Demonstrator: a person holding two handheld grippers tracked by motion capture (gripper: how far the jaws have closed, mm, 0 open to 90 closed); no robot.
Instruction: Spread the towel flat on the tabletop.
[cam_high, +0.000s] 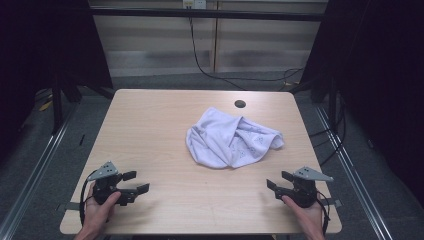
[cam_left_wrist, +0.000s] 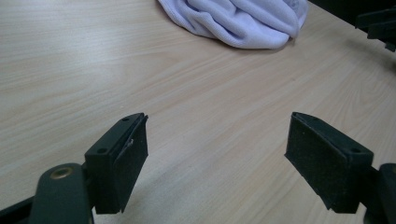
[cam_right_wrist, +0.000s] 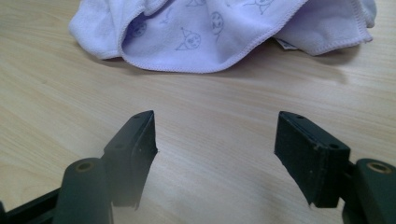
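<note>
Cloth: a pale lilac towel (cam_high: 232, 138) lying crumpled a bit past the middle of the wooden table (cam_high: 150, 130), nearer the far edge than the person's side. In the right gripper view you can see little printed faces and a stitched hem along the fold (cam_right_wrist: 219, 42).

Left gripper: (cam_high: 135, 182) parked near the front left corner of the table, jaws spread wide with nothing between them — just bare wood in its own view (cam_left_wrist: 215, 154). Well apart from the towel.

Right gripper: (cam_high: 278, 181) same deal at the front right, jaws released and empty (cam_right_wrist: 215, 154), pointed at the towel's near fold.

Step in hand: looks to me like the reach-in before grabbing the towel, probably to spread or fold it. Nothing has been touched yet.

How I'd do it: go for a hem, not the lump. The stitched edge facing the right gripper is the obvious target — come in low, almost along the tabletop, so one jaw slides under the edge.

Left side tip: the rounded bulge facing the left gripper hides its corners, so I'd let the right one pinch first and lift a little, then find a second corner.

Watch out: pinching several layers at once — you'd drag the whole bundle instead of opening it.
</note>
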